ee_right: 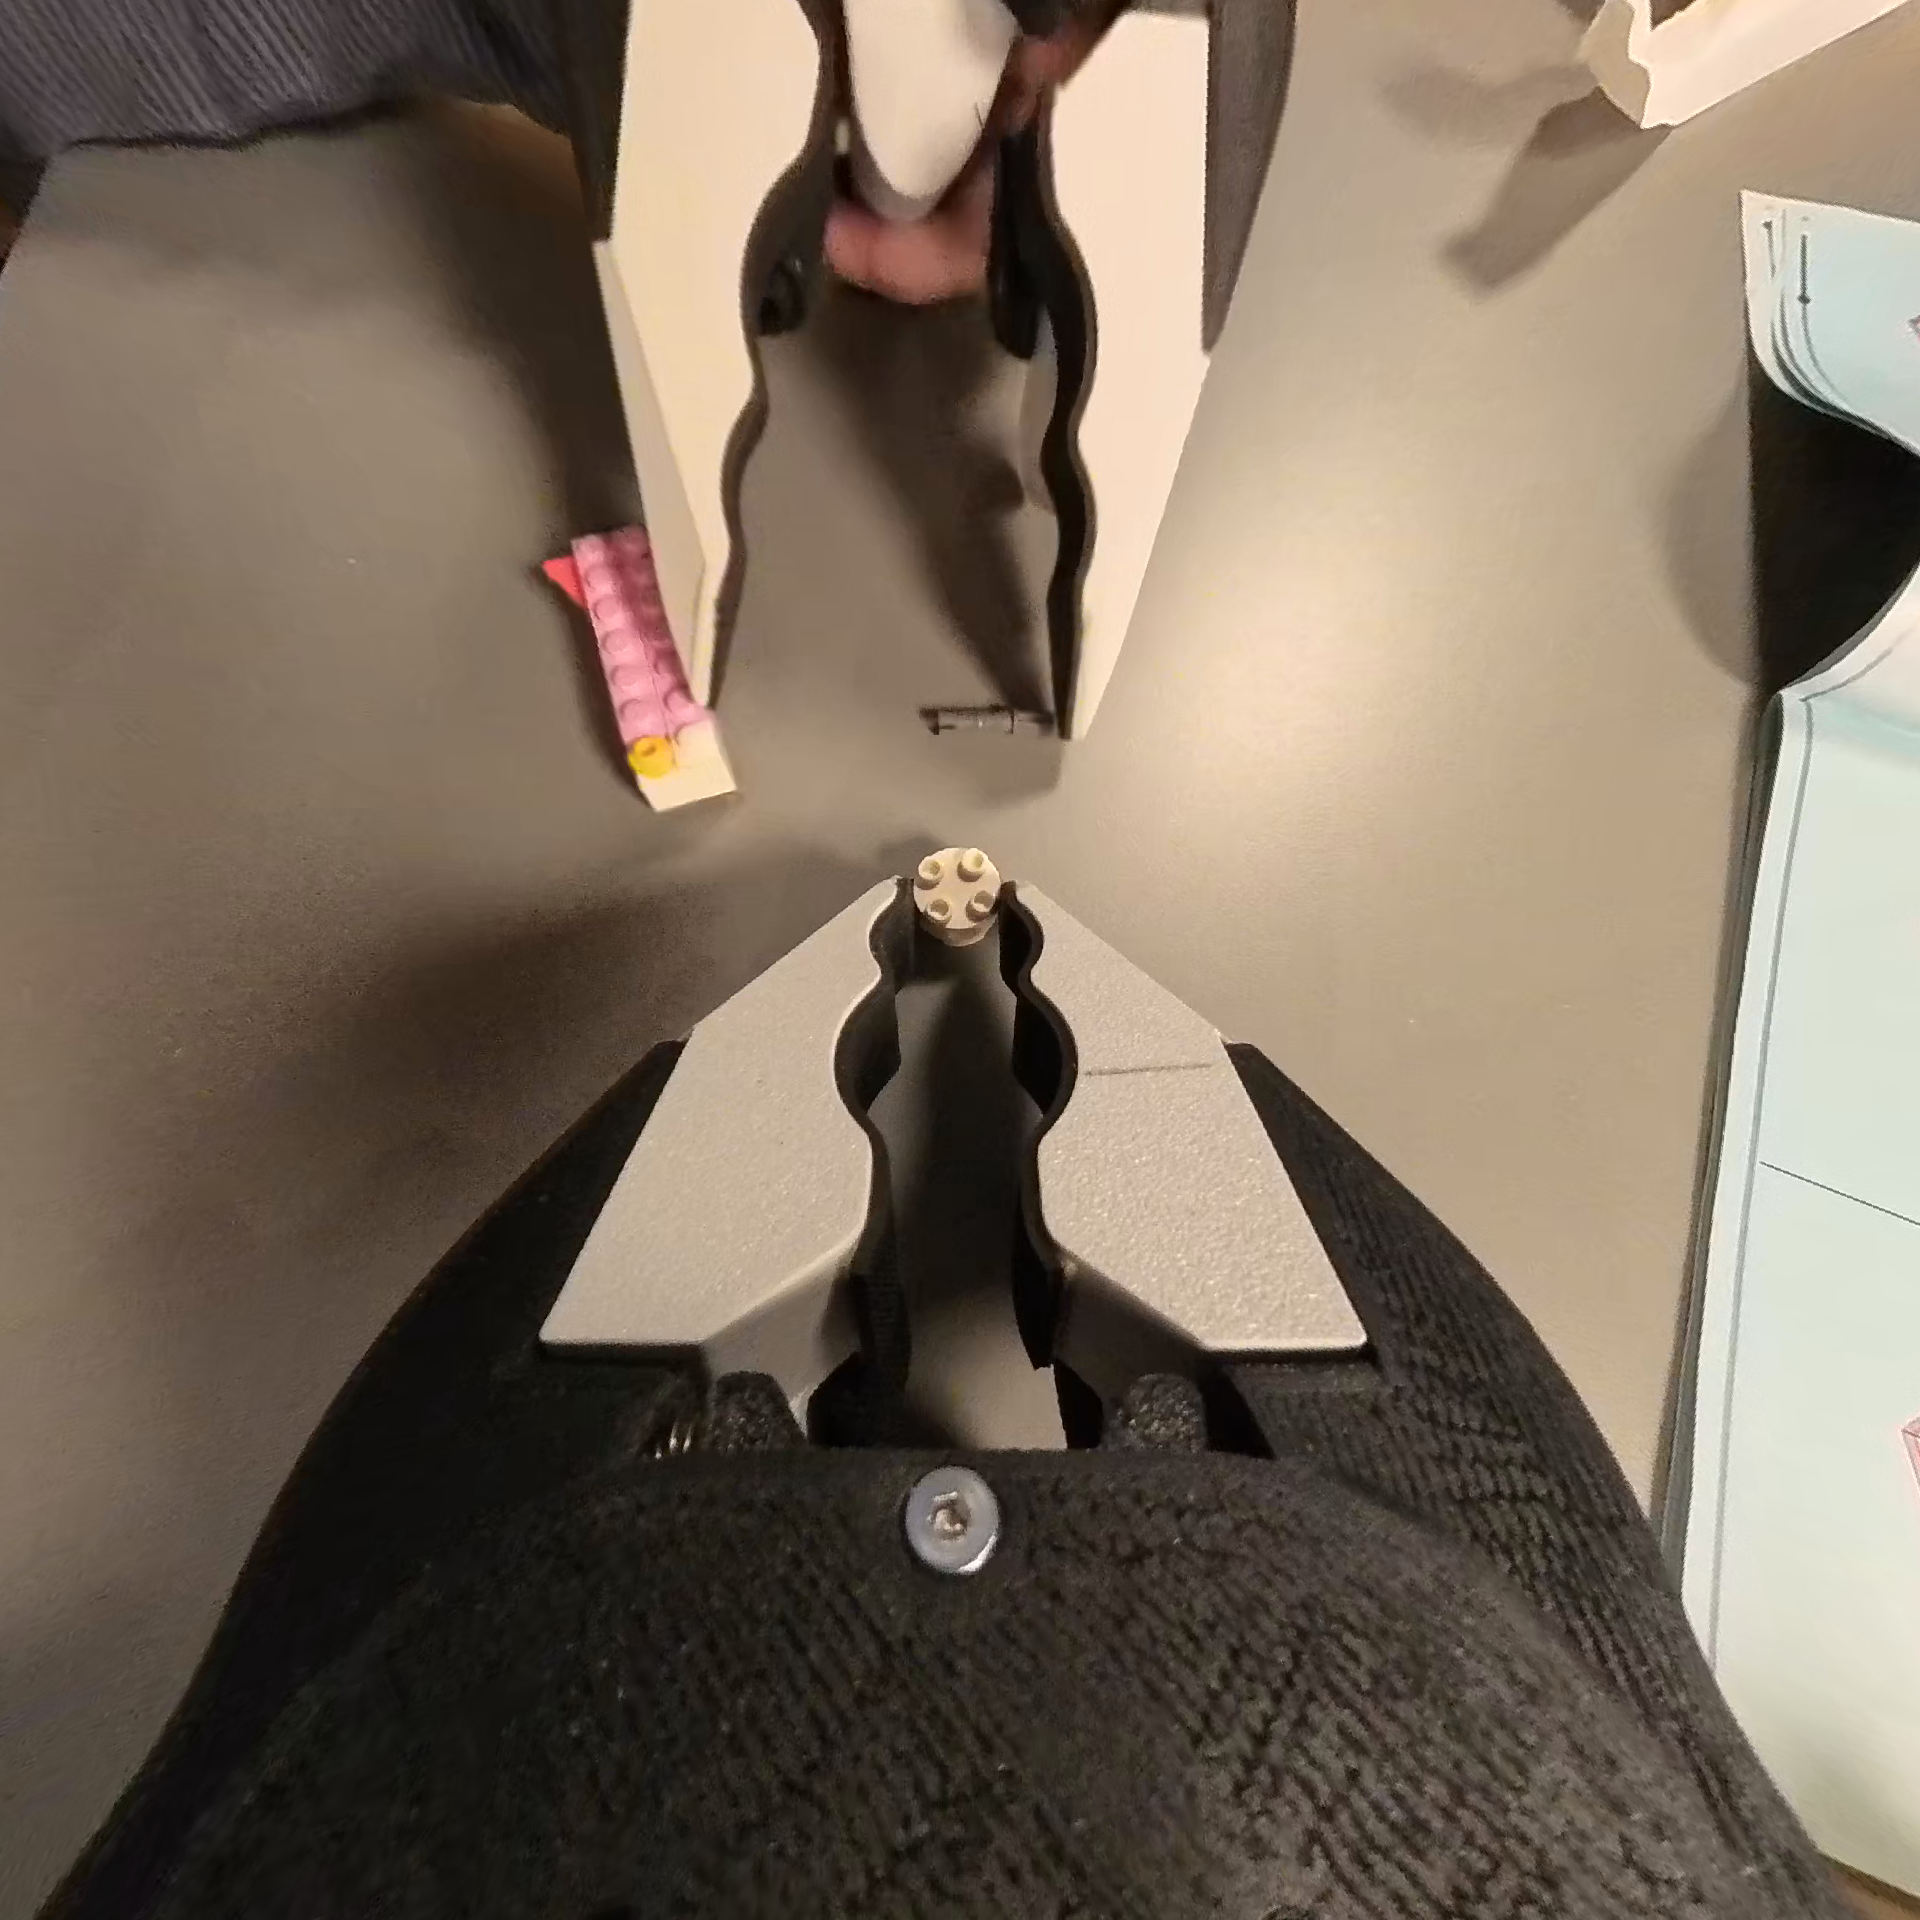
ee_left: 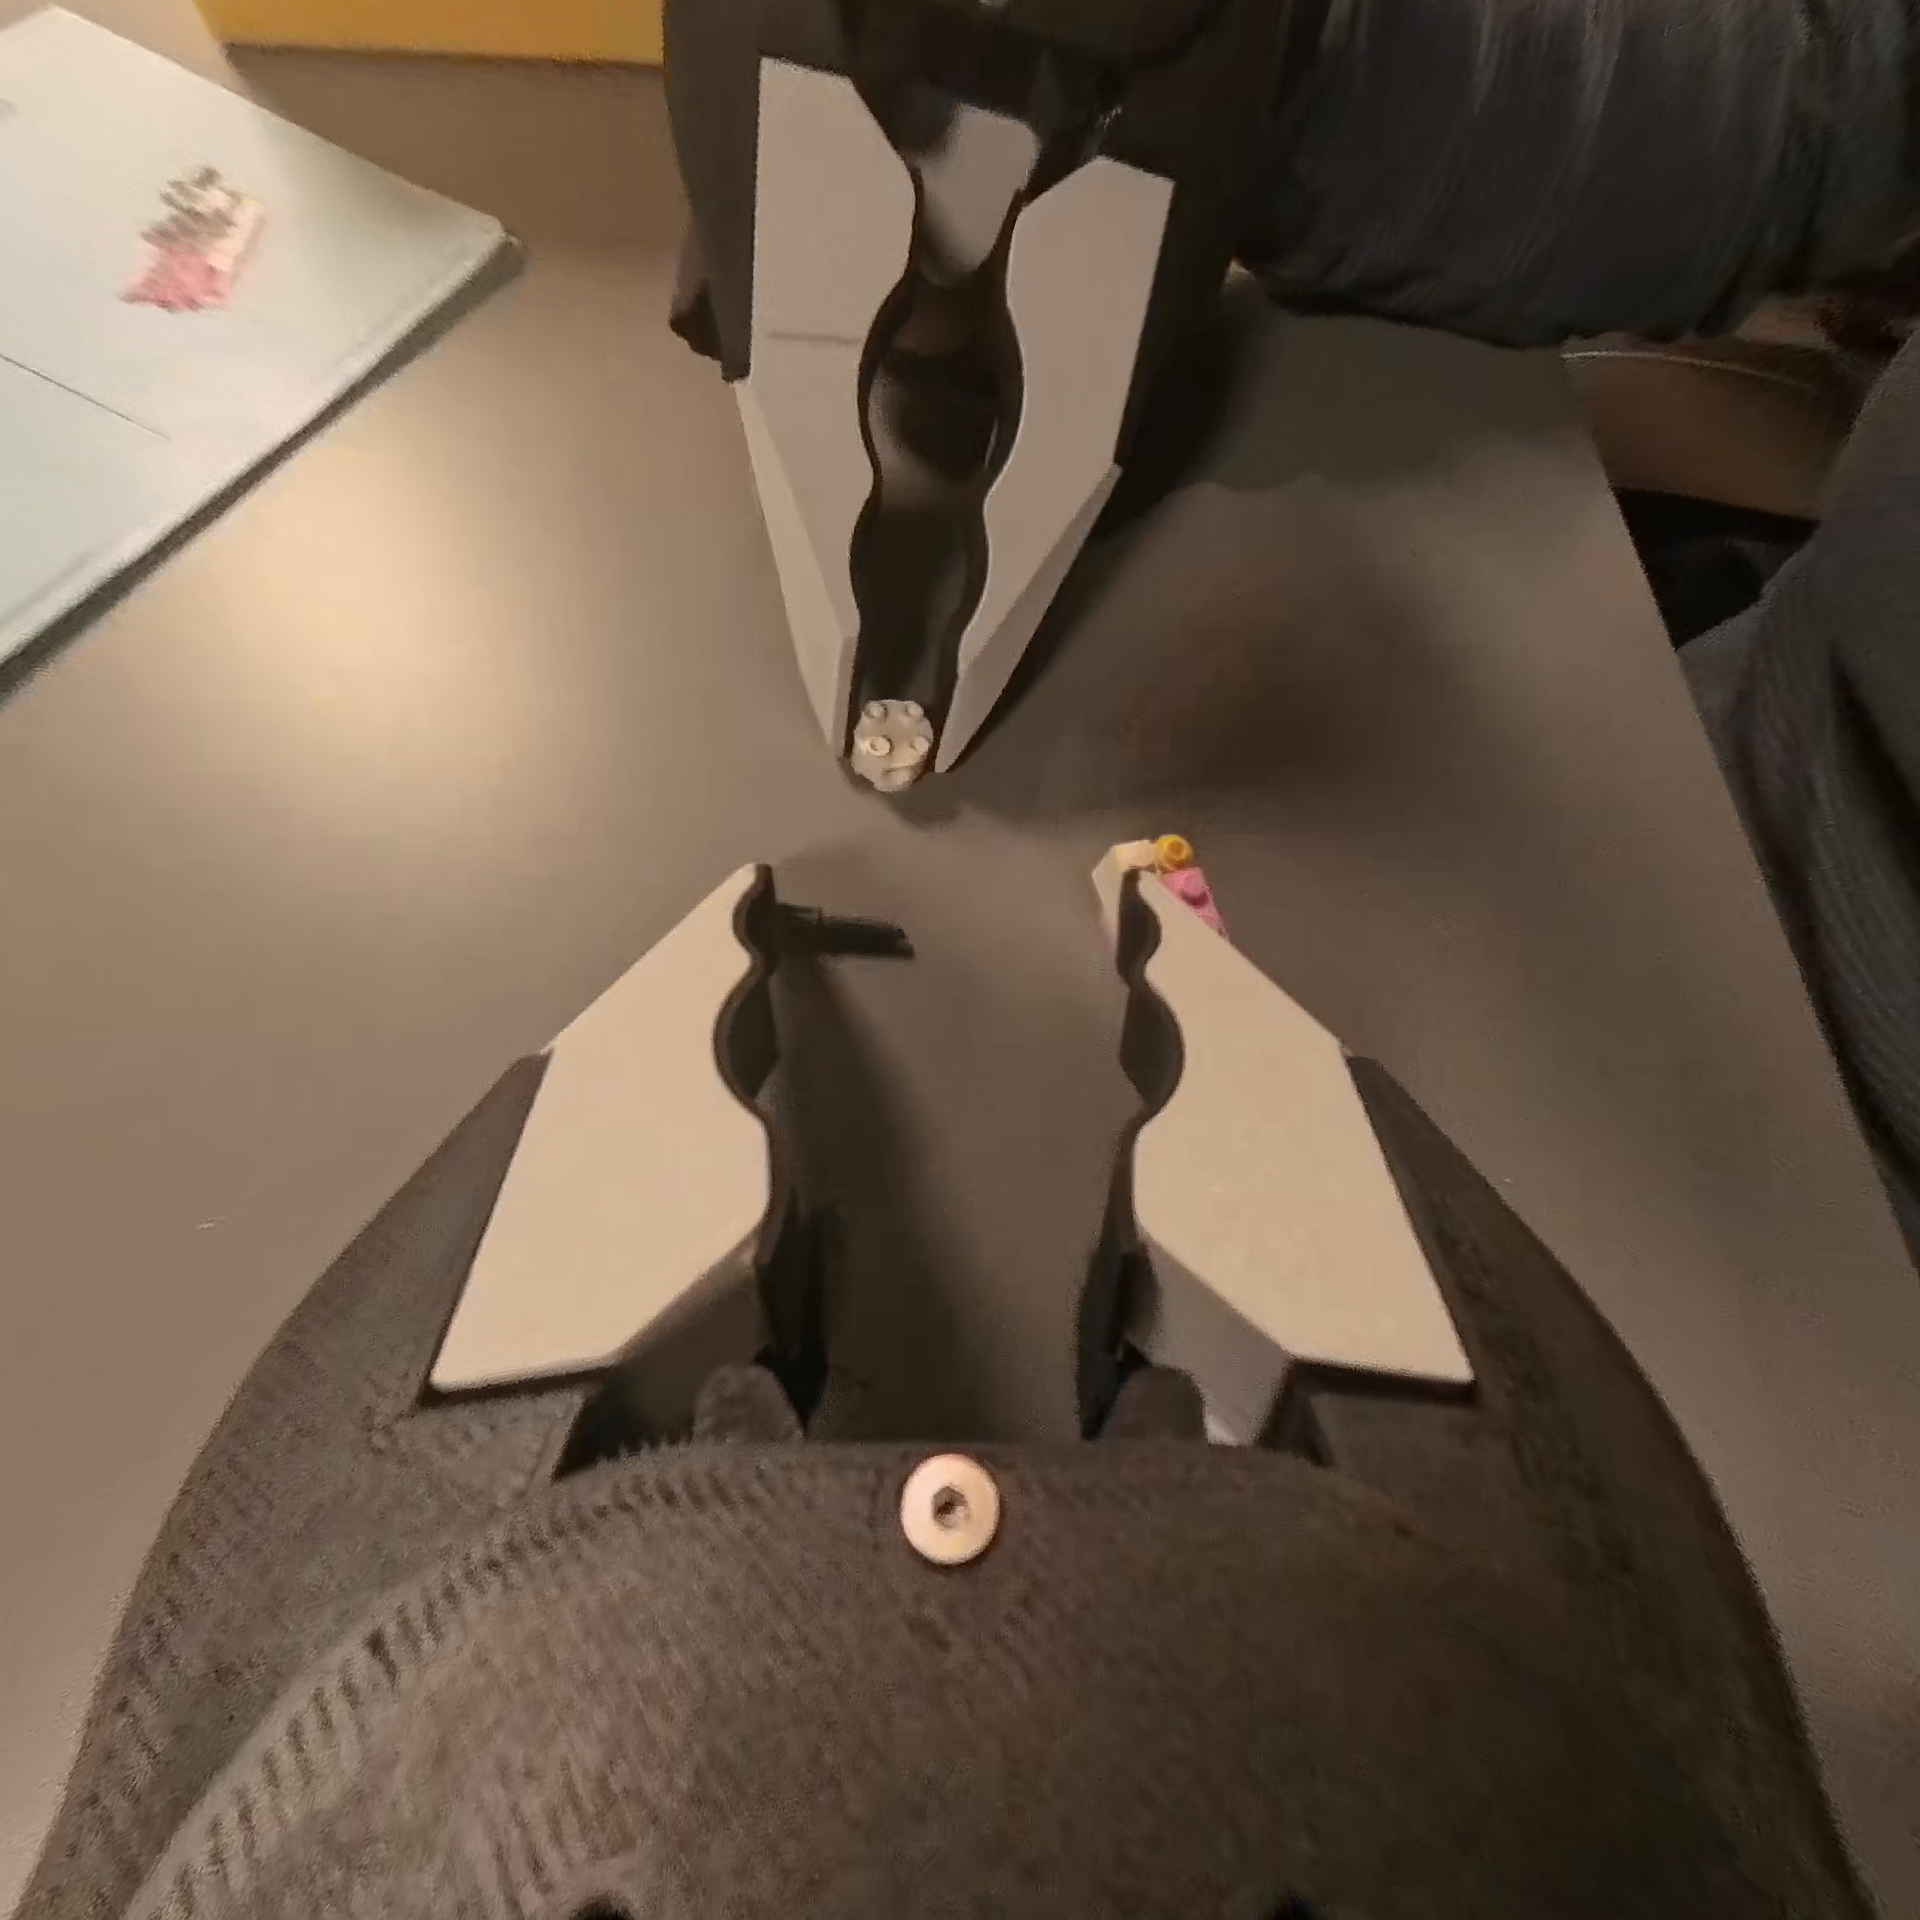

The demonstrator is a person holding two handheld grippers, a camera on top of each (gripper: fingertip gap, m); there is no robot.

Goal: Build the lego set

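Cream round brick [ee_right: 957, 900] in right gripper [ee_right: 960, 891]

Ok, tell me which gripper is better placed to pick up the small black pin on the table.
Left. The left gripper is open, and the black pin lies by its left fingertip. The right gripper is shut on a round beige brick, so it likely cannot take anything else.

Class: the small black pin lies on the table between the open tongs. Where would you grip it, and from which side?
Grip the black pin mid-shaft, probably from straight above, pads across its width. It lies flat, thin and long, one end against a fingertip of the open left tongs, so an end-on approach looks blocked.
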